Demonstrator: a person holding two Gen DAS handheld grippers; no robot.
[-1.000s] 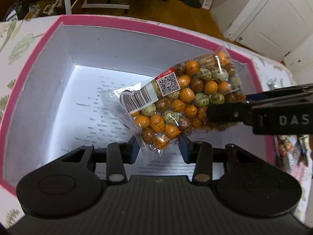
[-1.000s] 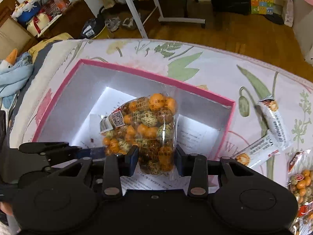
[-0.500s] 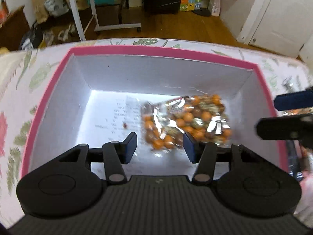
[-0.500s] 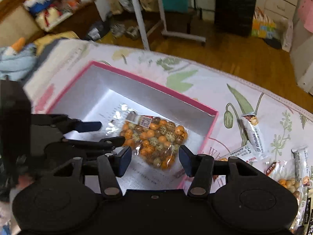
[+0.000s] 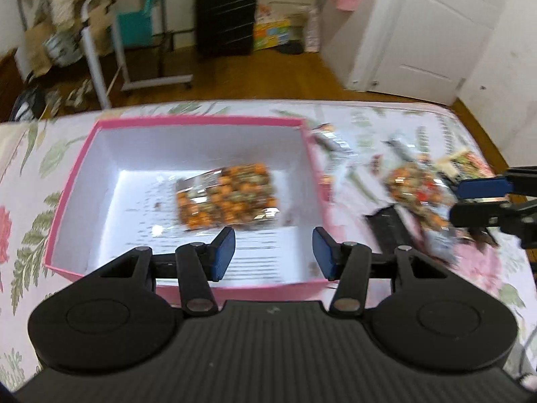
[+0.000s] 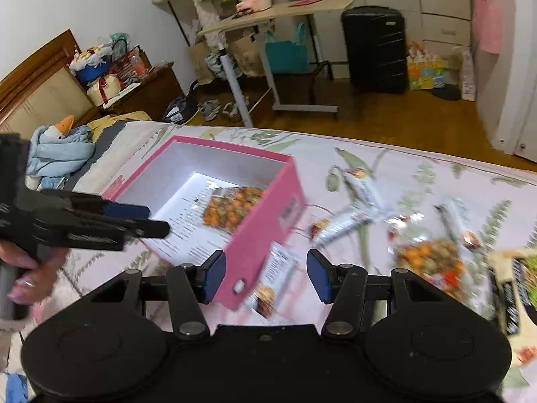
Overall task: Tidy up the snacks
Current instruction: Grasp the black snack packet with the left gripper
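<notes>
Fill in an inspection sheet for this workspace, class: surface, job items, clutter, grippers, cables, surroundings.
Surface: floral bedspread, wrinkled.
Job's things: pink box open, one bag of orange and speckled candies lying flat inside; a similar candy bag and white snack bars loose on the bedspread right of the box.
Clutter: blue cloth at the bed's far left.
Grippers: left gripper open, empty, over the box; right gripper open, empty, jaws just opened.
Cables: nothing seen.
Surroundings: black suitcase, rolling desk, wooden floor.
</notes>
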